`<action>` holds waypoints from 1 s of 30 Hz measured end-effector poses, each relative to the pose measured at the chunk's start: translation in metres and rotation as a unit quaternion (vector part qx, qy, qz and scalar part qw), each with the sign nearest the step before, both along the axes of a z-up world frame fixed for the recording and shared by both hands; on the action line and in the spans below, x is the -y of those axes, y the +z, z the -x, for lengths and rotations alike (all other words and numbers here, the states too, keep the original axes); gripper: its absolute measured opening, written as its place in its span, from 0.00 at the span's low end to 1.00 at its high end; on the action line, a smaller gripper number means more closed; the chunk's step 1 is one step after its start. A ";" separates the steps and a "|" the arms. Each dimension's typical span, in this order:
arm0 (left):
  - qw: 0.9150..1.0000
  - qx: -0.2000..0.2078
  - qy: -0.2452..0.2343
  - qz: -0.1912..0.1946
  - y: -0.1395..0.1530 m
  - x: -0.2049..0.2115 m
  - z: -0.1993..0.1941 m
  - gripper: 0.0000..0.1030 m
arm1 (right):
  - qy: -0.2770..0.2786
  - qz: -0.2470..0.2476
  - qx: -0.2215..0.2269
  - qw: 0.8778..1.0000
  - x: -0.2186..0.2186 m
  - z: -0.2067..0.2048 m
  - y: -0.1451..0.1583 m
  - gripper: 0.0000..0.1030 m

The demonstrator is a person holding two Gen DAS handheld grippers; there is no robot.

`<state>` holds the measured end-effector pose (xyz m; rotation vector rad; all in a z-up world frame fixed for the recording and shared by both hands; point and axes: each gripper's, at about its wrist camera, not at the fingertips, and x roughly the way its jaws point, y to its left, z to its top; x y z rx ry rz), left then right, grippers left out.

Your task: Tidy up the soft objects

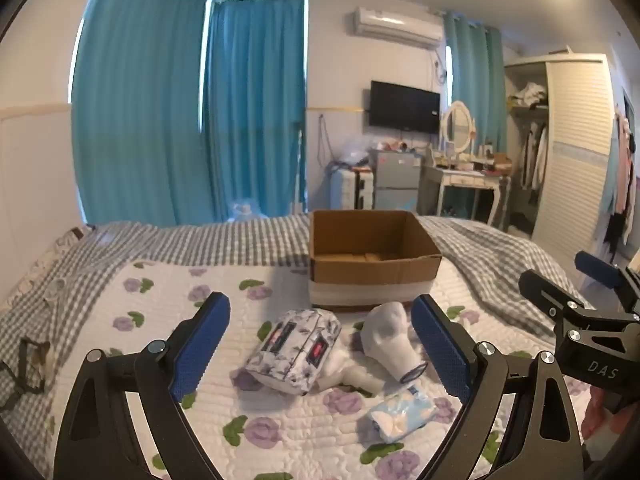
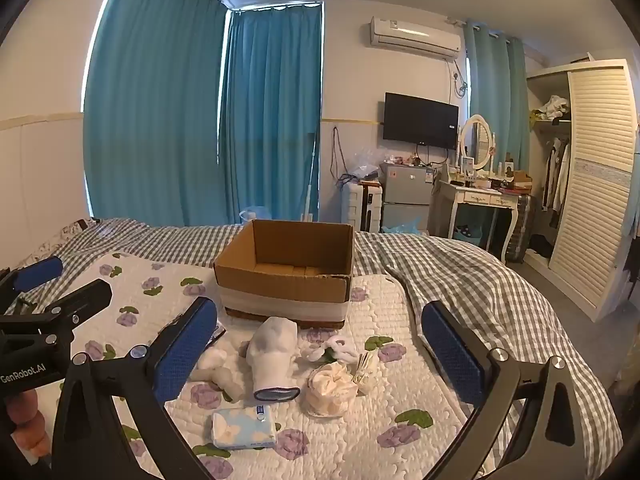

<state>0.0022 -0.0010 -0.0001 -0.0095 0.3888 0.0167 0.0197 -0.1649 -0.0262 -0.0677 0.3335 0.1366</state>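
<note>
1. Both my grippers hover over the bed [image 1: 168, 240], fingers spread wide on each, nothing held. Left gripper [image 1: 320, 352] frames the pile at lower centre of its view; right gripper [image 2: 320, 354] does the same in its view.
2. Cardboard box [image 1: 372, 264] sits open-topped at frame centre just behind the pile, looks empty; I judge it's the drop spot, nothing sorted yet.
3. Soft things lie loose on the quilt, lower centre: floral pouch [image 1: 294, 350], padded and boxy; white sock [image 1: 390, 340], limp tube with dark cuff; blue tissue pack [image 1: 402, 412], flat and crinkly.
4. Right view adds a cream scrunchie [image 2: 332, 388], ruffled, beside the sock.
5. Quilt is stitched, purple flowers, over a grey checked sheet.
6. Everything squashy, so a wide-open approach fits.
</note>
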 end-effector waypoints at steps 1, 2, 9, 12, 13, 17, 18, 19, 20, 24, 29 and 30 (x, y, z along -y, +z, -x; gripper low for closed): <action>1.000 0.000 0.002 0.001 0.000 0.001 -0.001 0.91 | -0.001 0.000 0.001 1.000 0.000 0.000 0.000 1.00; 1.000 0.001 0.003 0.001 0.000 0.001 0.002 0.91 | 0.001 -0.001 -0.003 1.000 0.000 0.000 0.000 1.00; 1.000 0.003 0.003 0.011 0.001 -0.001 0.005 0.91 | 0.001 -0.001 -0.002 1.000 0.000 0.000 0.000 1.00; 1.000 0.004 0.002 0.011 0.001 -0.002 0.006 0.91 | 0.002 0.000 -0.001 1.000 0.000 0.001 0.001 1.00; 1.000 0.003 0.002 0.011 0.001 -0.002 0.005 0.91 | 0.002 0.001 -0.001 1.000 0.001 0.001 0.002 1.00; 1.000 0.004 0.002 0.011 0.001 -0.001 0.006 0.91 | 0.002 0.002 -0.003 1.000 -0.003 0.001 -0.001 1.00; 1.000 0.004 0.003 0.011 0.001 -0.001 0.006 0.91 | 0.001 0.002 -0.003 1.000 -0.003 0.001 -0.001 1.00; 1.000 0.004 0.002 0.011 0.001 -0.002 0.006 0.91 | 0.002 0.002 -0.003 1.000 -0.003 0.001 -0.001 1.00; 1.000 0.004 0.002 0.011 0.001 -0.002 0.006 0.91 | 0.002 0.002 -0.004 1.000 -0.002 0.001 0.000 1.00; 1.000 0.004 0.002 0.012 0.001 -0.002 0.006 0.91 | 0.002 0.002 -0.003 1.000 -0.004 0.003 -0.003 1.00; 1.000 0.005 0.002 0.012 0.001 -0.002 0.006 0.91 | 0.002 0.003 -0.003 1.000 -0.004 0.002 -0.003 1.00; 1.000 0.005 0.002 0.012 0.001 -0.002 0.006 0.91 | 0.003 0.003 -0.004 1.000 -0.004 0.002 -0.002 1.00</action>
